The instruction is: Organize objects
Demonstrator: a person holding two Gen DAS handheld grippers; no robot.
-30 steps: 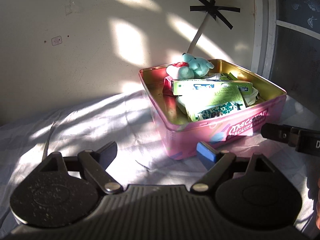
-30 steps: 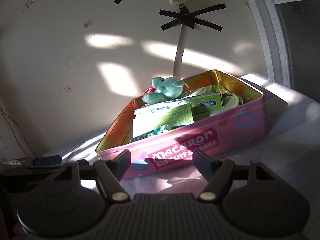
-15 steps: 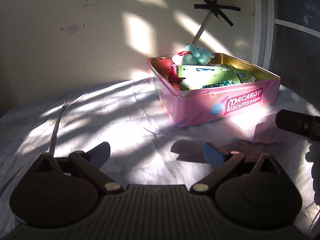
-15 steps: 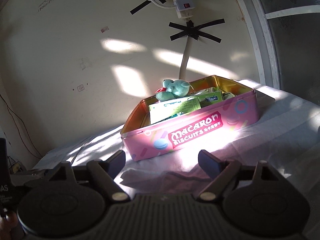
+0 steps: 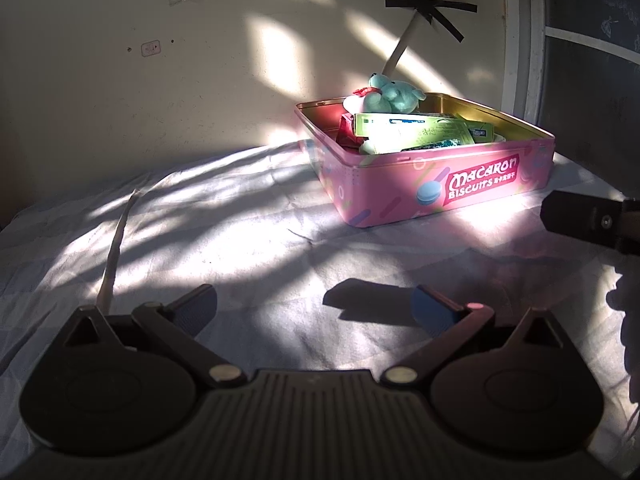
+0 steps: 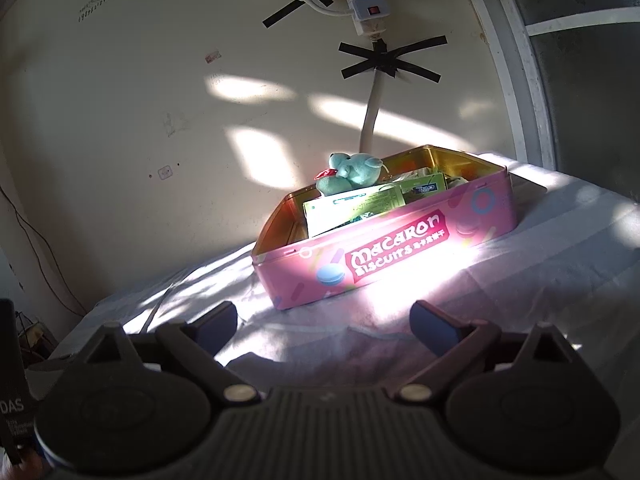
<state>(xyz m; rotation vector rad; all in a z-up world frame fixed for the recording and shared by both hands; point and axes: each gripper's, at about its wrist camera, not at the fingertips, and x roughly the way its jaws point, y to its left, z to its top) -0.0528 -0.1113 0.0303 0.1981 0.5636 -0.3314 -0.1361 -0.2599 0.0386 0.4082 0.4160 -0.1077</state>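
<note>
Left wrist view: the left tongs (image 5: 314, 312) have drawn back from the pink biscuit tin (image 5: 440, 188). A second ago the tin filled the space just ahead of the pads; it now sits well apart, toward the upper right of the frame, on the white sheet (image 5: 240, 240) covering the bench. The left tongs stand fully spread with nothing between the 2 blue pads (image 5: 430, 312). The tool points downward at a shallow angle over bare sheet. A dark part of the right tool (image 5: 588, 220) enters from the right edge, beside the tin's near corner.

Right wrist view: the right tongs (image 6: 324, 324) have likewise retreated; 1 second ago their tips nearly touched the tin's printed wall, and now open sheet lies between. Their jaws are opening, close to full spread, and hold nothing. The tin (image 6: 400, 256) rests flat near the wall, with the teal plush toy (image 6: 352, 170) on top at the back and the green cartons (image 6: 360, 208) stacked inside it.

Judgement: both tools have released and cleared the tin with the visible objects contained, so the organizing appears complete or nearly so. No loose object remains visible on the sheet.
</note>
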